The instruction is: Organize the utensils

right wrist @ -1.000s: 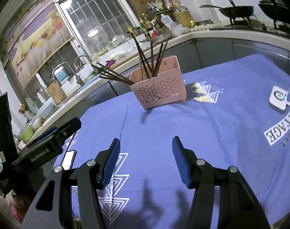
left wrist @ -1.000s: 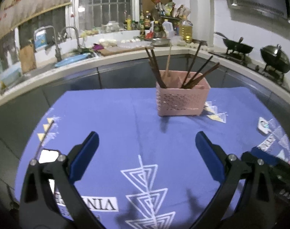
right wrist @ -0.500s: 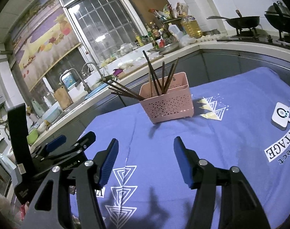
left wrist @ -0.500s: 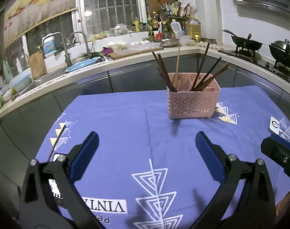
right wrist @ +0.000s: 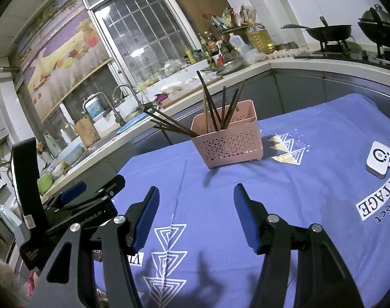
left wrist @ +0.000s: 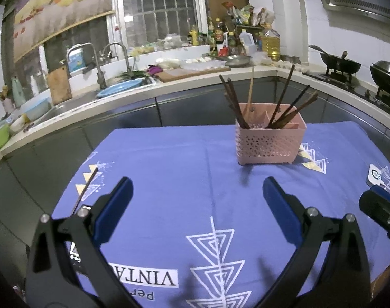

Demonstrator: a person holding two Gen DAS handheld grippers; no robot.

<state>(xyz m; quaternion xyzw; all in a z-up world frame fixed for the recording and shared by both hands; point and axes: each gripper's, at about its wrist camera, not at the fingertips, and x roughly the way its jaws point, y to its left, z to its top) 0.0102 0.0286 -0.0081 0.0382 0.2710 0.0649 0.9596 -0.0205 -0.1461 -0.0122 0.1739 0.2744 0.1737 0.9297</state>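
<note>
The pink basket stands on the blue tablecloth, toward the far side of the table, and serves as the landmark here. Most of the chopsticks already stand in its compartments, leaning outward in two bunches. One loose chopstick lies flat on the cloth well to the left of the basket and nearer the table's front, close to the left edge, its near end passing behind the left gripper's finger.

The left gripper hangs above the cloth on the near side of the basket, its blue pads spread wide with nothing between them. The right gripper is likewise parted and empty, also in front of the basket and well apart from it.

The step in hand looks like fetching that stray stick. To do it well, the left gripper should swing away from the basket toward the stick, turn so the pads straddle it crosswise near its middle, and press lightly into the cloth so the thin stick does not roll away. Whether a dark device lies under its near end is hard to tell.

Room is generous in front of the basket. The tight spots are the table's left edge beside the stick and the small white device to the right of the basket.
</note>
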